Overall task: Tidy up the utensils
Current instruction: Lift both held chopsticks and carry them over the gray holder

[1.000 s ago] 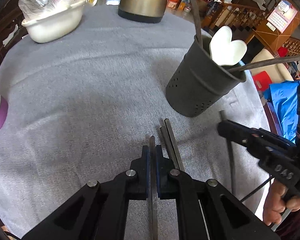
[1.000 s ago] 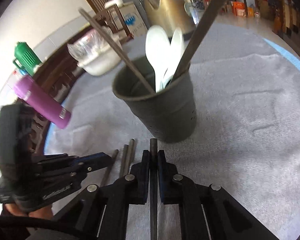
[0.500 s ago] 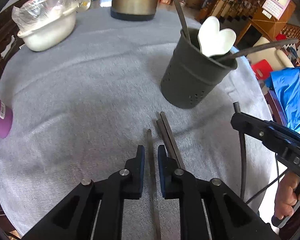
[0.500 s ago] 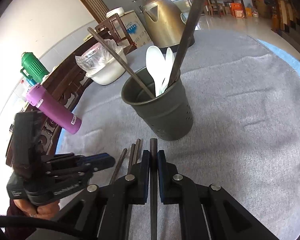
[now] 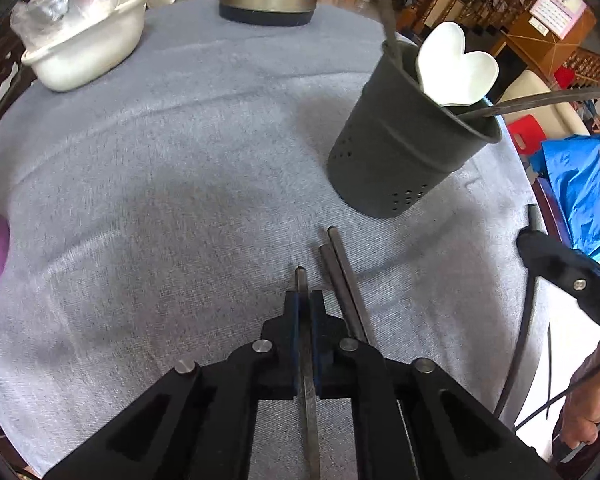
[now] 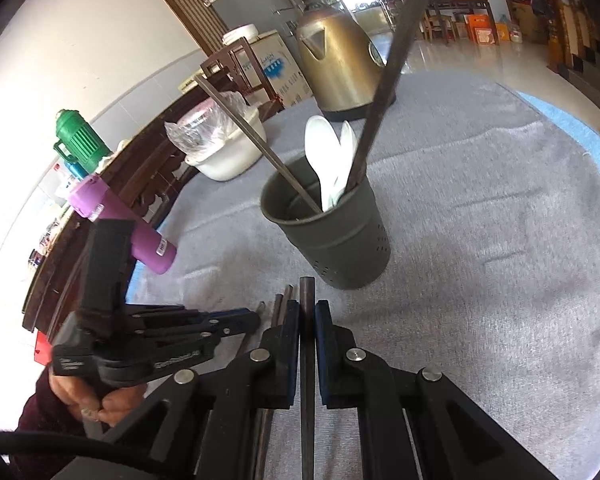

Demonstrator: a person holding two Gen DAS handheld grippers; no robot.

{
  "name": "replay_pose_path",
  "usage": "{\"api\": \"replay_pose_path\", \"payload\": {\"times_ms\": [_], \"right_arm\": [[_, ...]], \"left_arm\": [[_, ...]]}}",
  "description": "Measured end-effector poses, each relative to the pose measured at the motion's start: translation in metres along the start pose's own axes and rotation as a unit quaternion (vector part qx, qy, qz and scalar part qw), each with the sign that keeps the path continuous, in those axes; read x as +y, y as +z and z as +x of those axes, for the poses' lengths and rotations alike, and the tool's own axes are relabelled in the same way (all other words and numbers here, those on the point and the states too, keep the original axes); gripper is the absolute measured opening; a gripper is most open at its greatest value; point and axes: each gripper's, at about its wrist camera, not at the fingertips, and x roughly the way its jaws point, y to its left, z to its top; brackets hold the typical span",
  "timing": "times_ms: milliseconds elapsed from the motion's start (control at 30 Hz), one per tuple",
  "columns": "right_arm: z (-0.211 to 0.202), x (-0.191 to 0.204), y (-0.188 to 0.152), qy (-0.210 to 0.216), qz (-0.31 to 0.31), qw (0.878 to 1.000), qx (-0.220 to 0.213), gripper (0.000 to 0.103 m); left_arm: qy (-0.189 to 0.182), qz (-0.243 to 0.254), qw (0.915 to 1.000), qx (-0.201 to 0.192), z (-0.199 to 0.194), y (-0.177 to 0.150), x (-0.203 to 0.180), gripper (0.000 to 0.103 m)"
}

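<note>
Tablecloth (image 5: 180, 160) in grey, filling both views. Showing in the right view only: one green flask (image 6: 78, 142). Showing in the left view only: one blue sheet (image 5: 580, 192), one wall calendar (image 5: 556, 8). Standing on the cloth: one brass-coloured kettle (image 6: 340, 64), one white basin (image 5: 88, 52), one dark utensil holder (image 5: 392, 152) carrying two white spoons (image 5: 452, 68) and two leaning chopsticks (image 6: 384, 80); one purple bottle (image 6: 128, 224) nearby. Left gripper (image 5: 305, 300), jaws just closing, pinching one chopstick (image 5: 301, 276). Right gripper (image 6: 307, 312) clamping another chopstick (image 6: 306, 292), tip nearing the holder's foot. Lying beside the left gripper: two loose chopsticks (image 5: 340, 276). Lettering on the left gripper and the bottle label: too blurred for reading.
</note>
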Motion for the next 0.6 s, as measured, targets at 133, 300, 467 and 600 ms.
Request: {"api": "replay_pose_path", "payload": {"times_ms": [133,300,467,600], "right_arm": [[-0.013,0.005,0.003,0.01,-0.005,1.0,-0.02,0.008],[-0.031,0.009,0.009,0.022,-0.005,0.999,-0.05,0.008],[-0.054,0.012,0.017,0.039,0.004,0.995,-0.09,0.008],[-0.072,0.016,0.024,0.049,0.013,0.991,-0.122,0.008]], "left_arm": [[0.0,-0.003,0.9996,-0.026,-0.015,-0.004,0.0,0.005],[0.004,0.0,0.9967,-0.081,-0.056,-0.004,-0.006,0.005],[0.008,0.006,0.9899,-0.141,-0.109,-0.001,-0.01,0.005],[0.012,0.009,0.9817,-0.19,-0.14,0.003,-0.023,0.004]]}}
